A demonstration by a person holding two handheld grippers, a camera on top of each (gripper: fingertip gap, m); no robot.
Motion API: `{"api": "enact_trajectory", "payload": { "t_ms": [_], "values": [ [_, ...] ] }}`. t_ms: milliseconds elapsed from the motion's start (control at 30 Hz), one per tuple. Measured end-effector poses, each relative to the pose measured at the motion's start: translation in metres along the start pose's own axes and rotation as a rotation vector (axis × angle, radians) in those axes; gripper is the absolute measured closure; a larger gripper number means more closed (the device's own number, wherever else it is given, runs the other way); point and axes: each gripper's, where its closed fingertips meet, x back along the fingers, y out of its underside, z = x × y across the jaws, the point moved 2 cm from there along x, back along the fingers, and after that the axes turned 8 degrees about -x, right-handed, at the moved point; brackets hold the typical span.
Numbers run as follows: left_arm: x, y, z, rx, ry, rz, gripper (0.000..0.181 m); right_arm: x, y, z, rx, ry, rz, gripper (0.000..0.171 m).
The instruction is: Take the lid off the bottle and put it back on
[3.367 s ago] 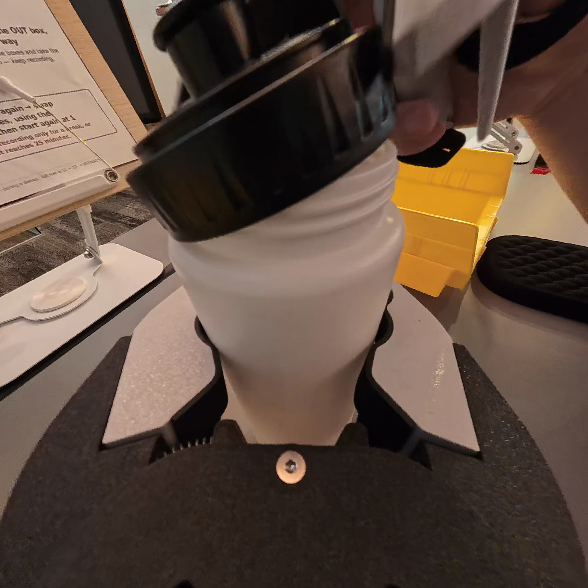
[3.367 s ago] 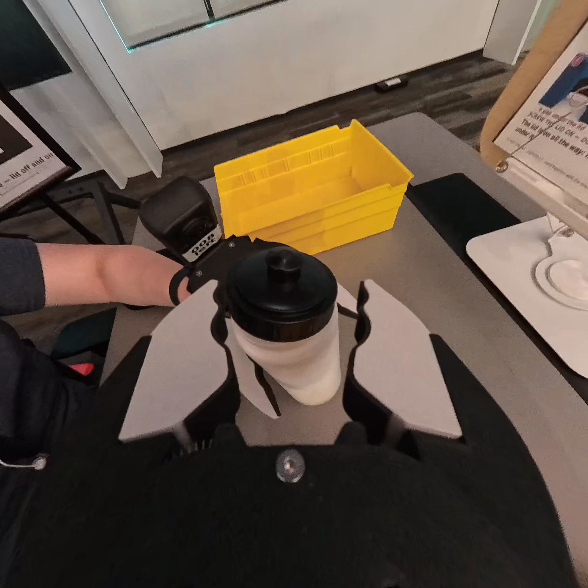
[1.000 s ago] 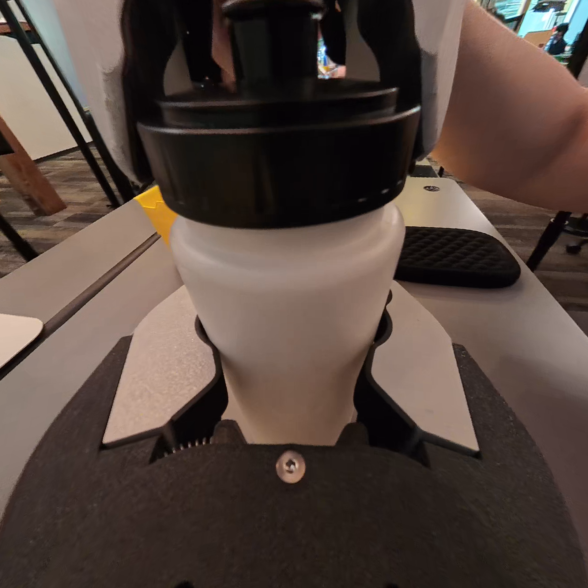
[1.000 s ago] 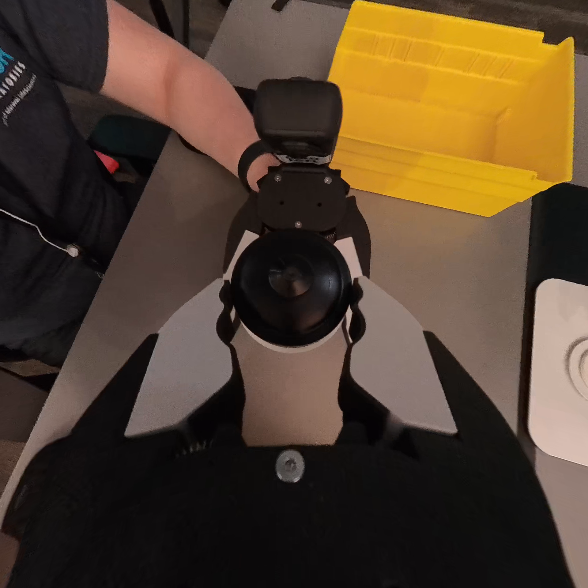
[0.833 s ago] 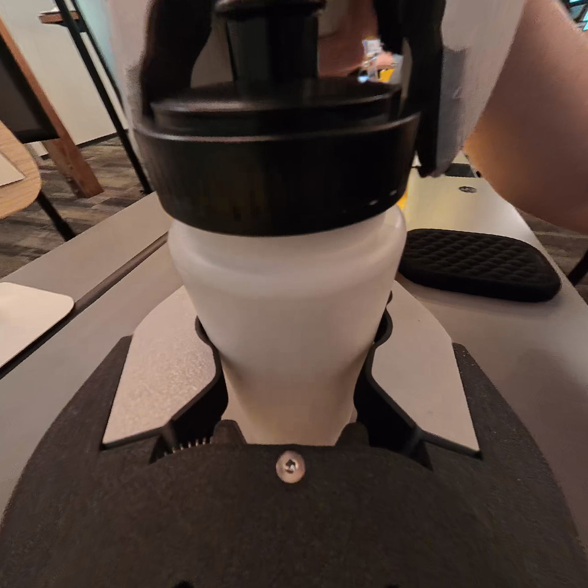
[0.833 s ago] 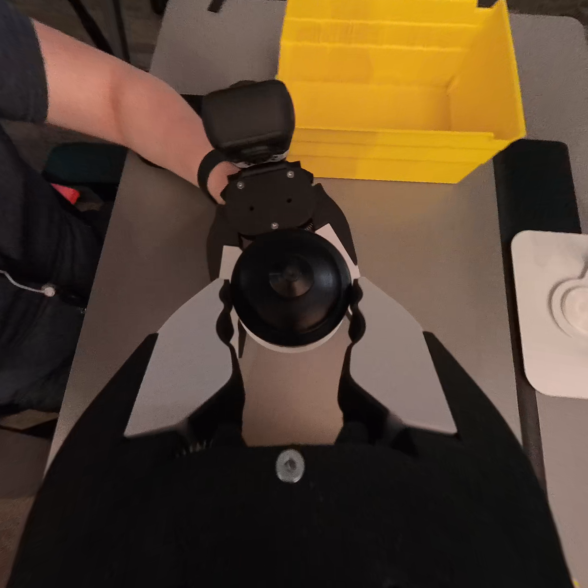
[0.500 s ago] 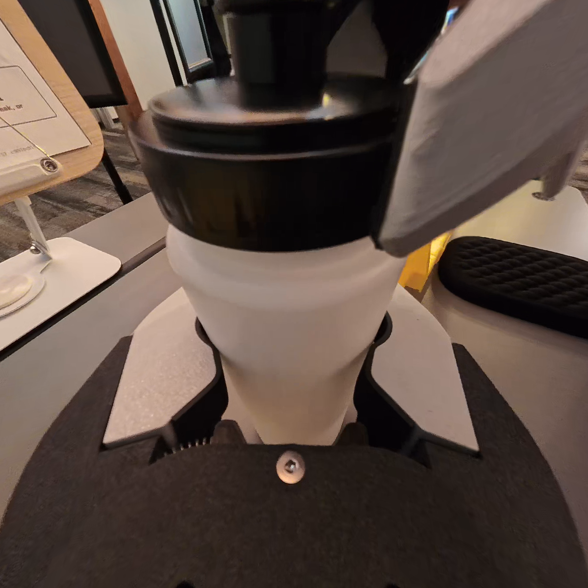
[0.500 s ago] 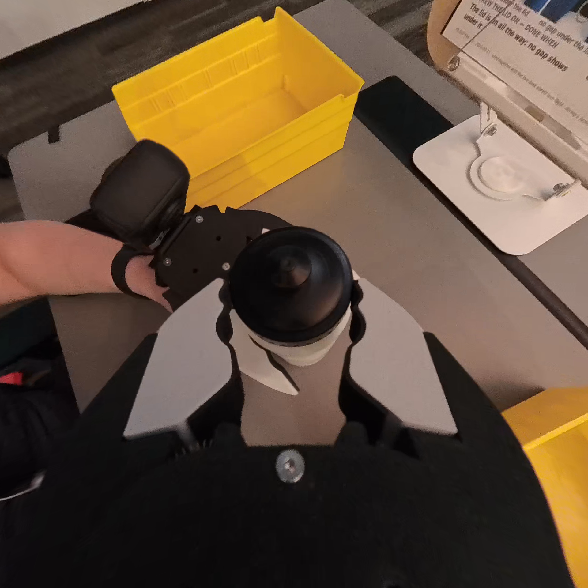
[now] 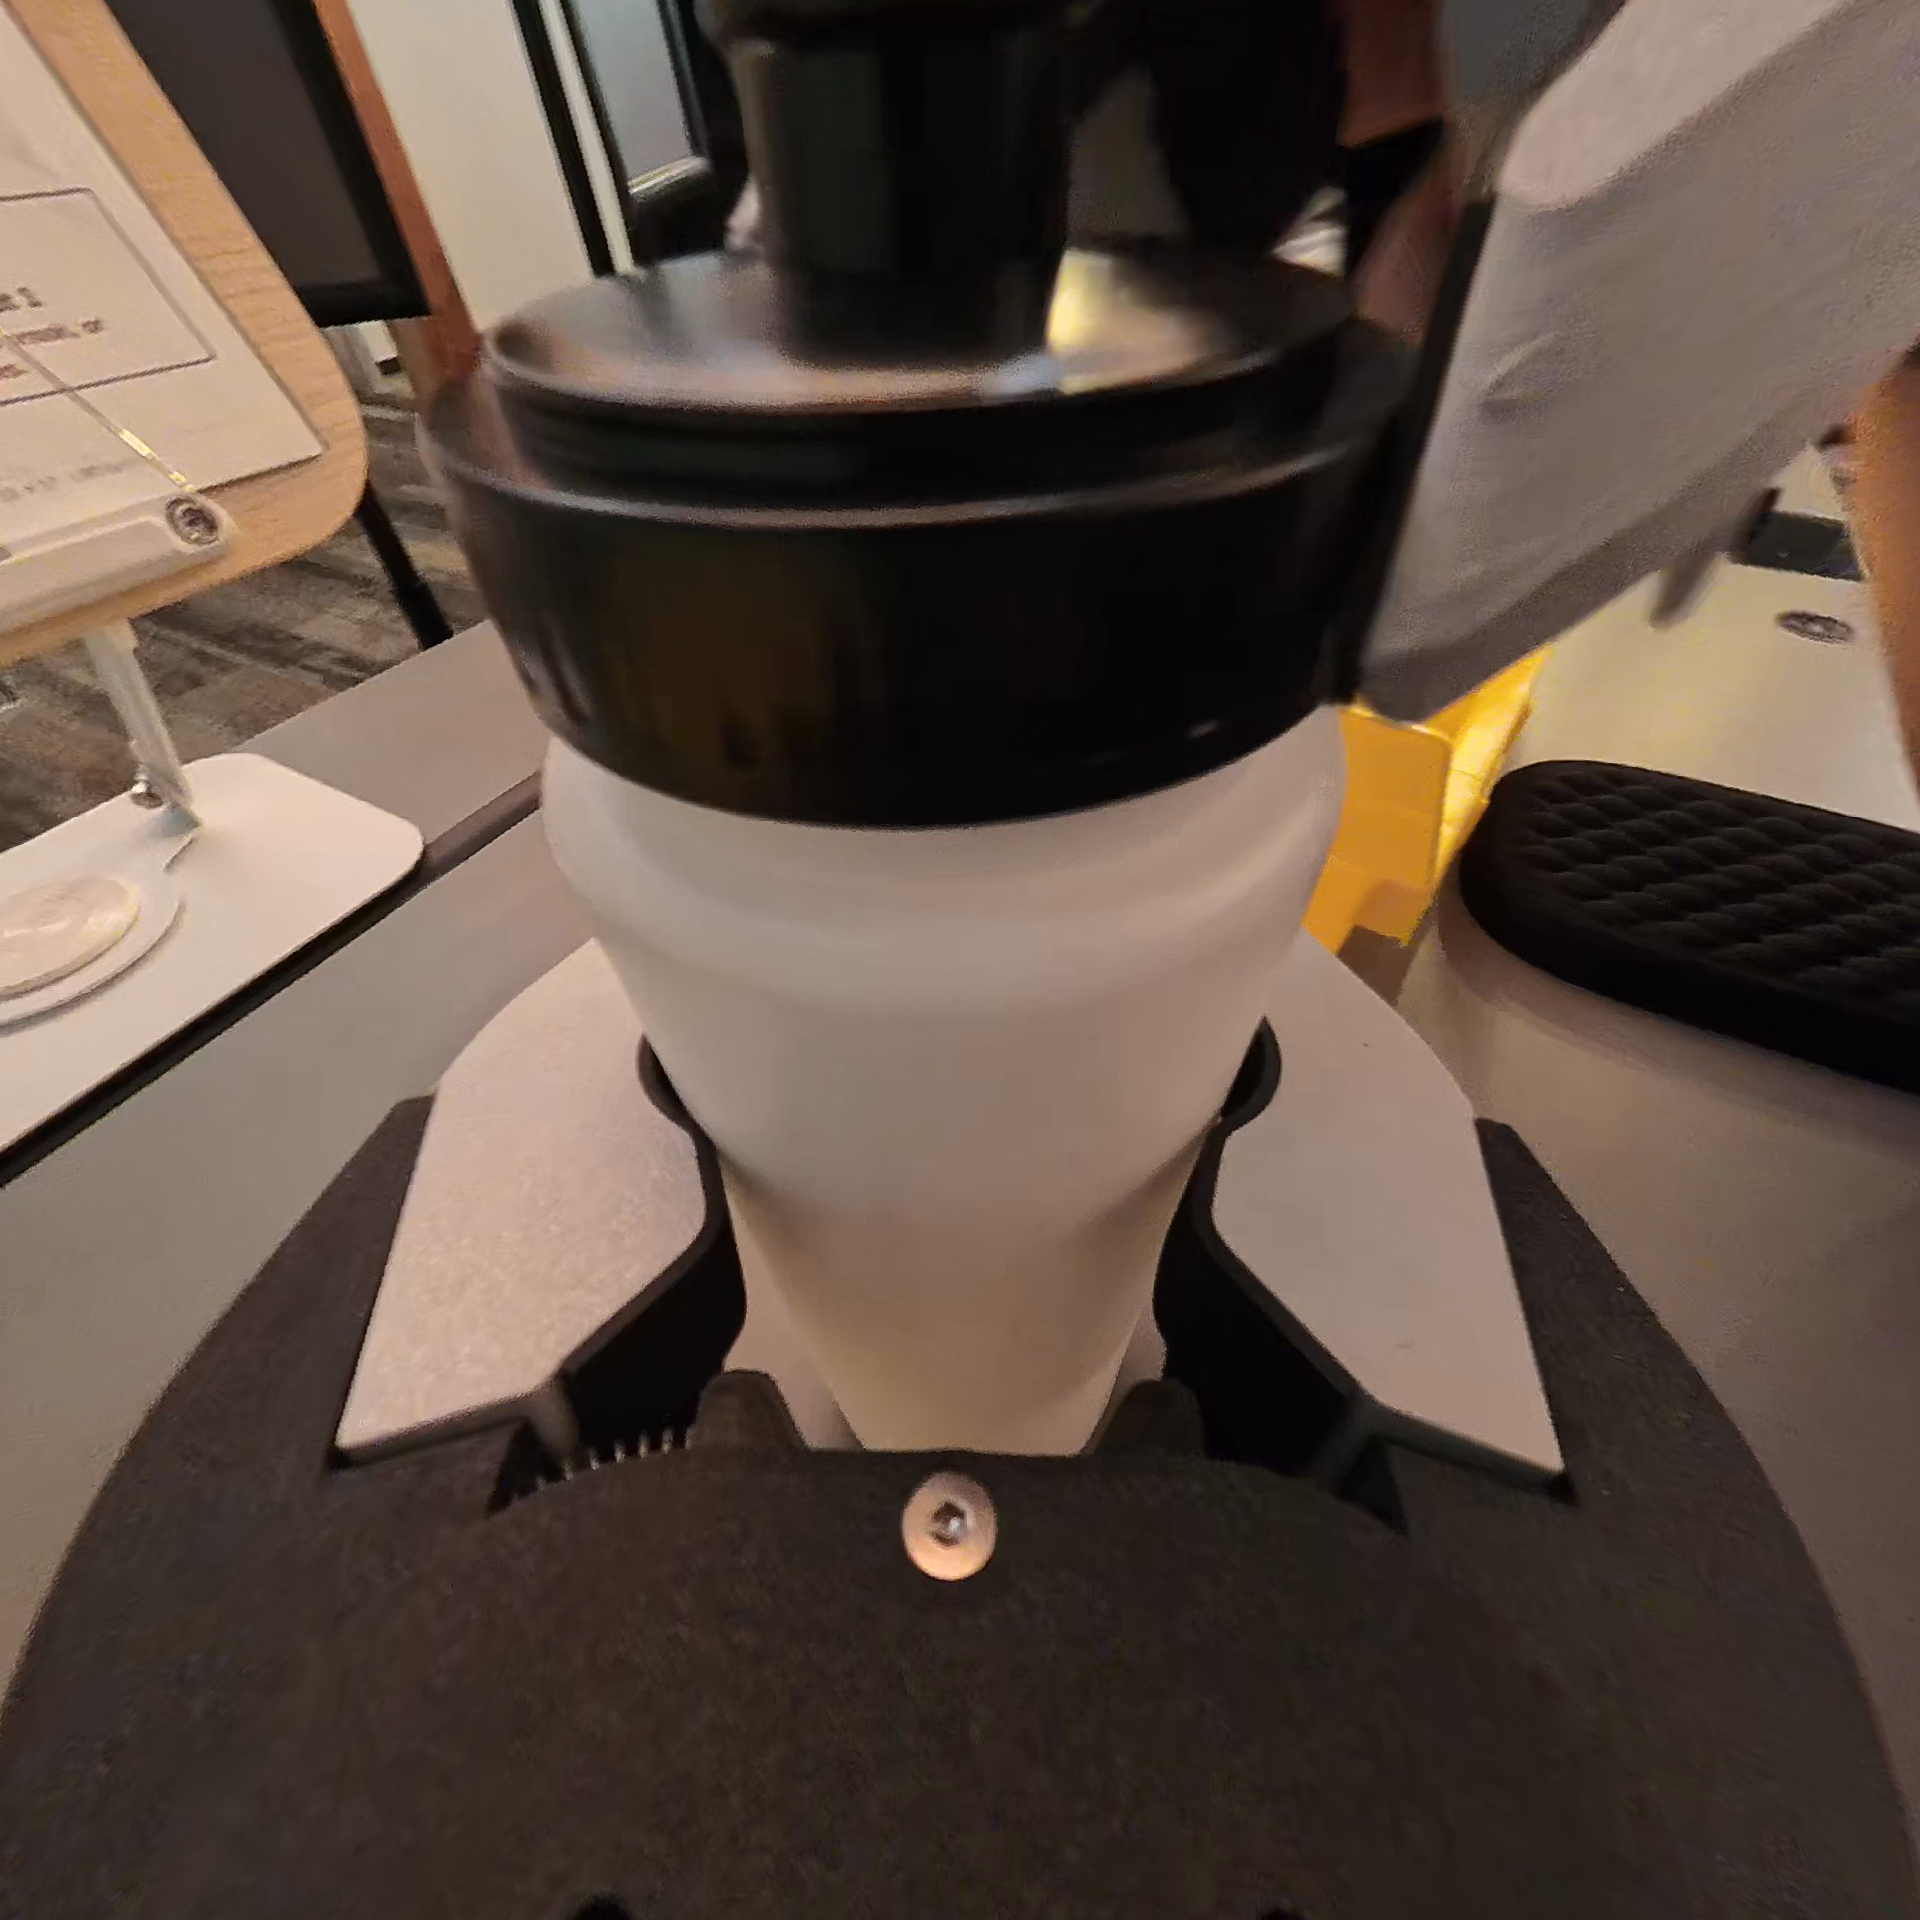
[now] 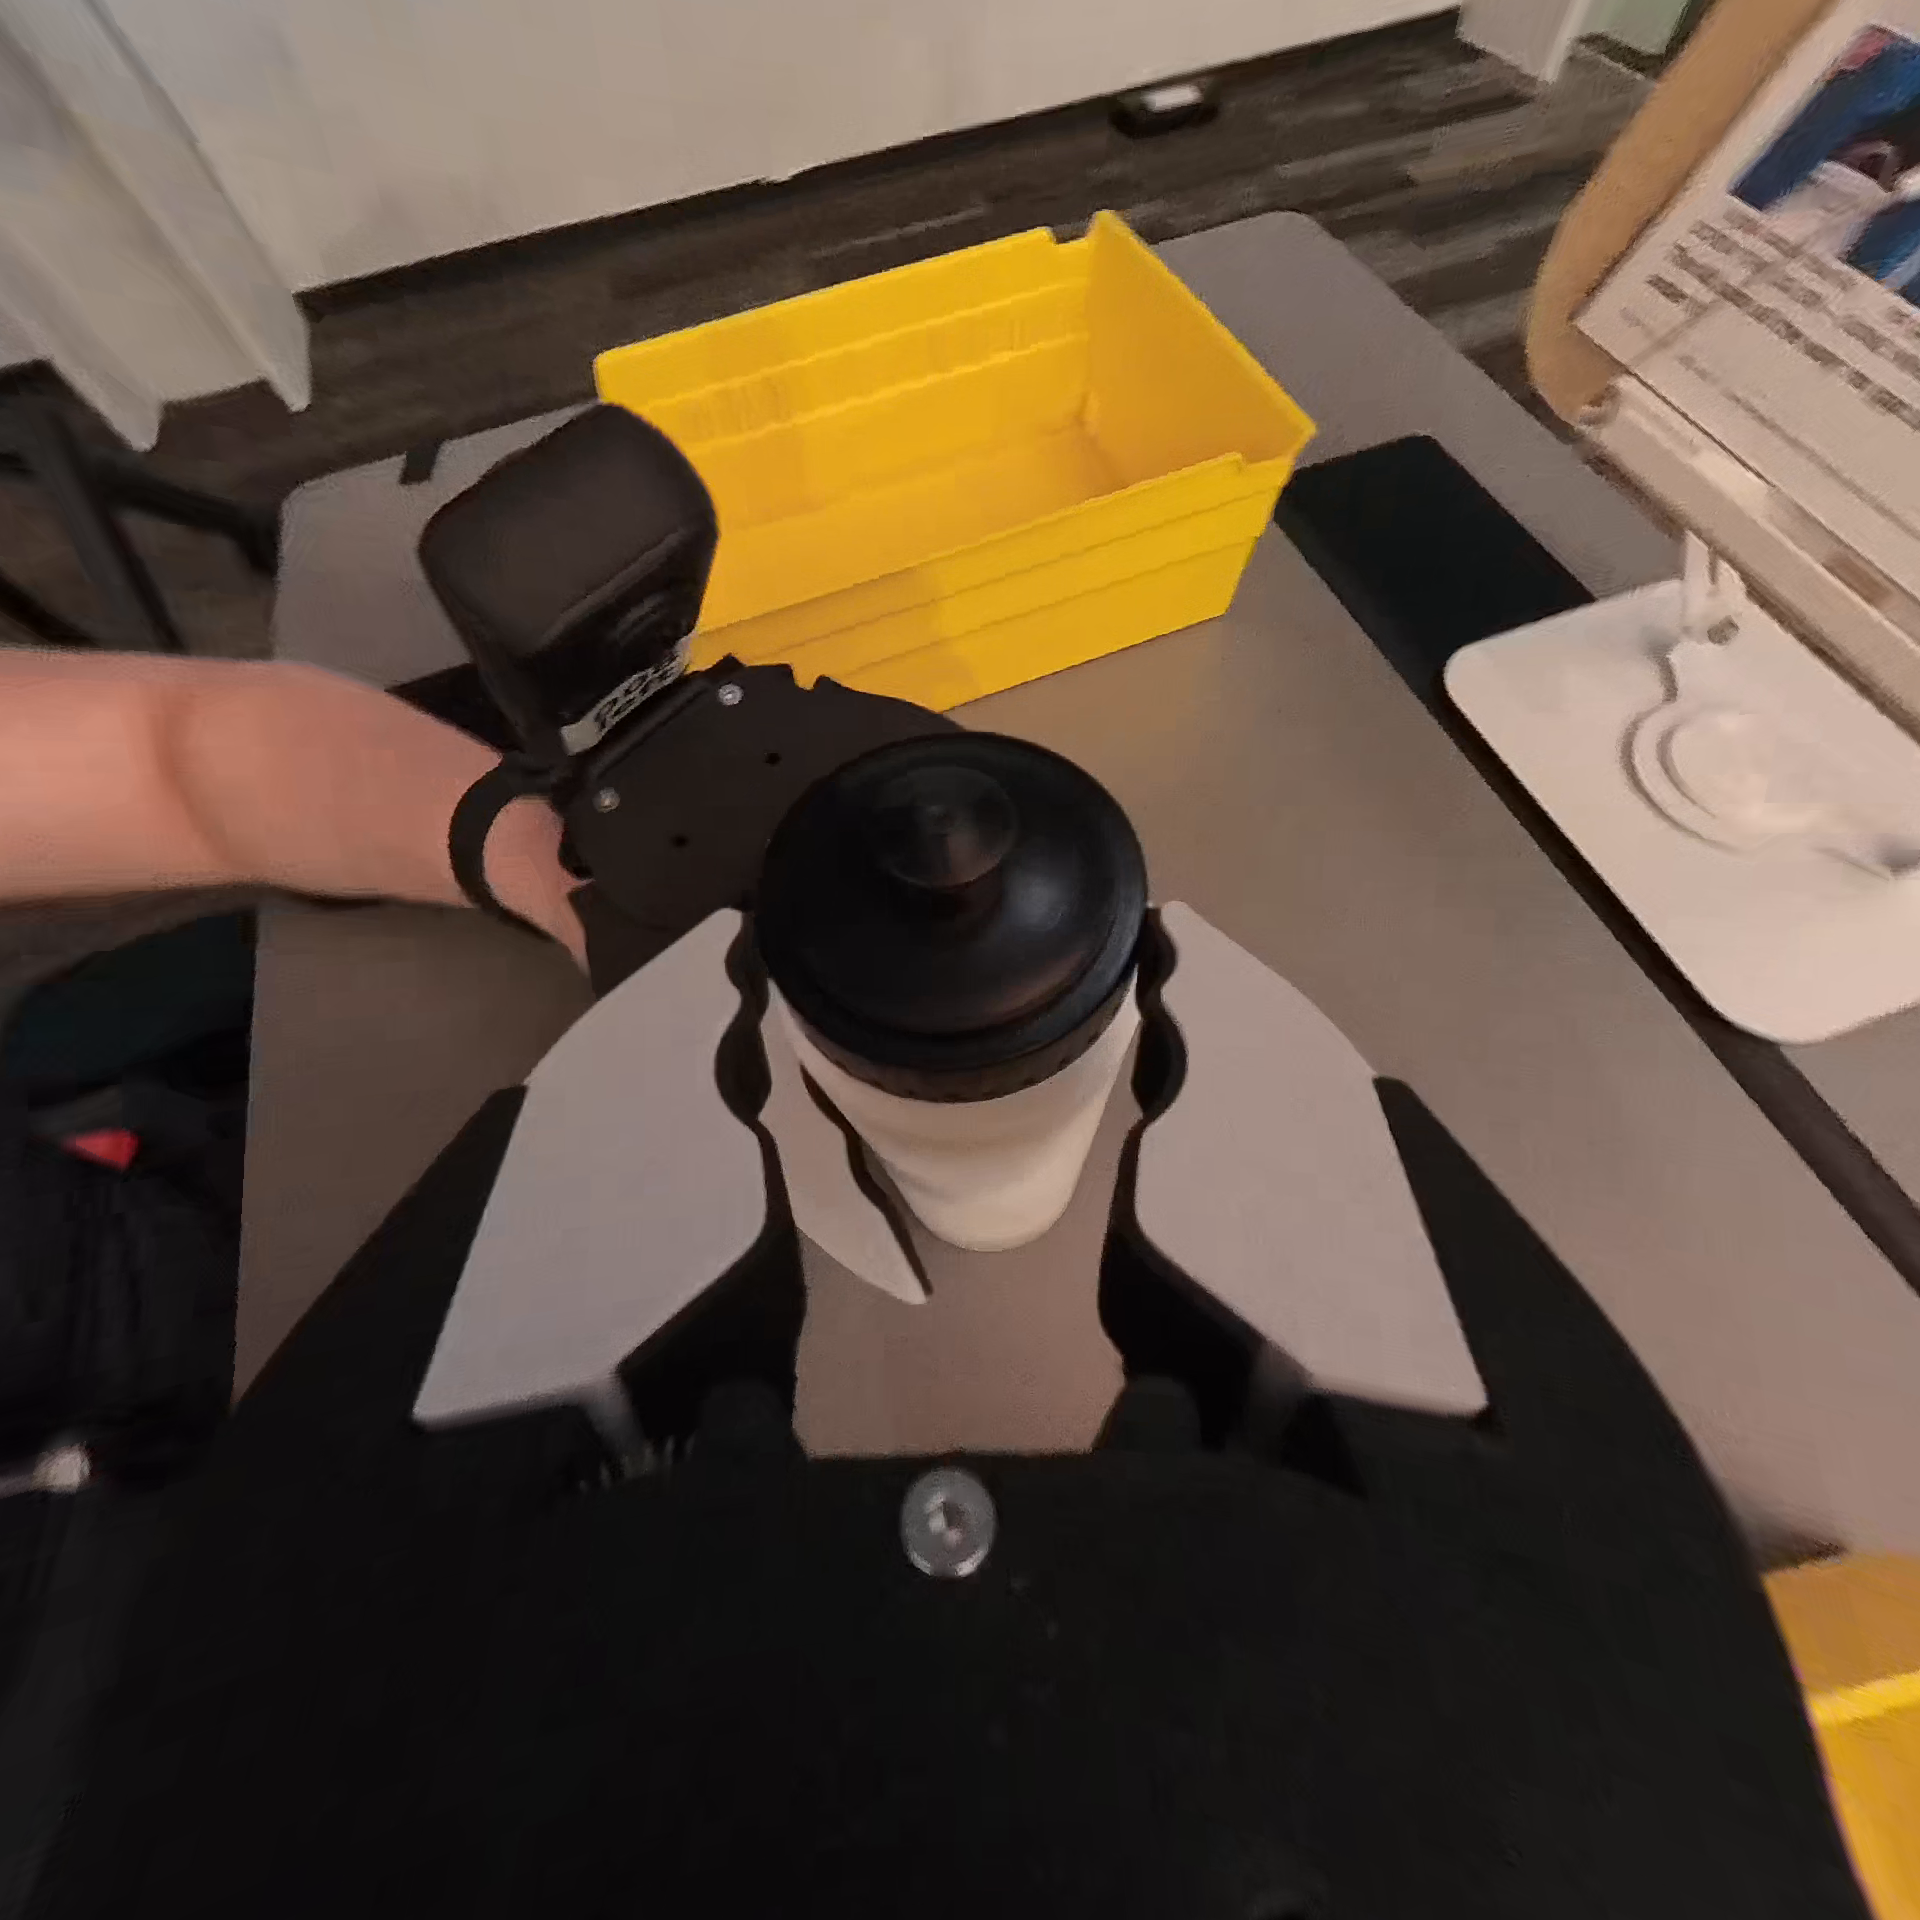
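A white bottle (image 9: 935,1039) stands upright in my left gripper (image 9: 956,1101), whose jaws are shut on its lower body. The black lid (image 9: 914,582) with its spout sits level on the bottle's neck. In the right wrist view my right gripper (image 10: 951,925) reaches down over the lid (image 10: 945,883) with both fingers pressed against its rim. One right finger (image 9: 1621,364) shows at the lid's right side in the left wrist view. The left gripper's body (image 10: 675,800) and a hand hold the bottle (image 10: 987,1153) from the left.
A yellow bin (image 10: 935,468) stands behind the bottle on the grey table (image 10: 1299,831). A black pad (image 9: 1714,914) lies to the right. A white stand base (image 9: 208,862) with a sign board (image 9: 156,312) stands at the left. A second yellow bin (image 10: 1860,1662) shows near my right gripper.
The lid sat tilted on the neck 3.4 s ago and now sits level and lower. My right gripper closed on the lid and turned around it, and both views swung with the turn.
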Motion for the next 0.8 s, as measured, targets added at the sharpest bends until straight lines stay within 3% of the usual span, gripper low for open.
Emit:
{"api": "enact_trajectory", "payload": {
  "t_ms": [100, 200, 300, 533, 633, 700, 800],
  "values": [
    [0.001, 0.002, -0.007, 0.013, -0.055, -0.022, 0.080, -0.004, -0.003, 0.001, -0.153, 0.200, 0.128, 0.101],
    [0.003, 0.003, -0.010, -0.004, -0.053, -0.017, 0.080, -0.009, 0.000, 0.001, -0.051, 0.290, 0.106, 0.100],
    [0.005, 0.004, -0.014, -0.013, -0.033, -0.007, 0.081, -0.009, -0.006, -0.001, 0.006, 0.095, 0.111, 0.090],
    [0.005, 0.004, -0.015, -0.026, 0.031, 0.012, 0.080, 0.001, -0.017, 0.013, 0.114, -0.277, 0.147, 0.089],
    [0.005, 0.004, -0.015, -0.026, 0.036, 0.009, 0.080, -0.003, -0.012, 0.004, 0.173, -0.326, 0.119, 0.093],
    [0.004, 0.004, -0.015, -0.028, 0.029, 0.001, 0.080, -0.011, -0.006, 0.011, 0.229, -0.236, 0.065, 0.102],
    [0.005, 0.005, -0.020, -0.010, -0.012, -0.014, 0.080, -0.015, -0.006, 0.012, 0.185, -0.189, 0.054, 0.102]
  ]
}}
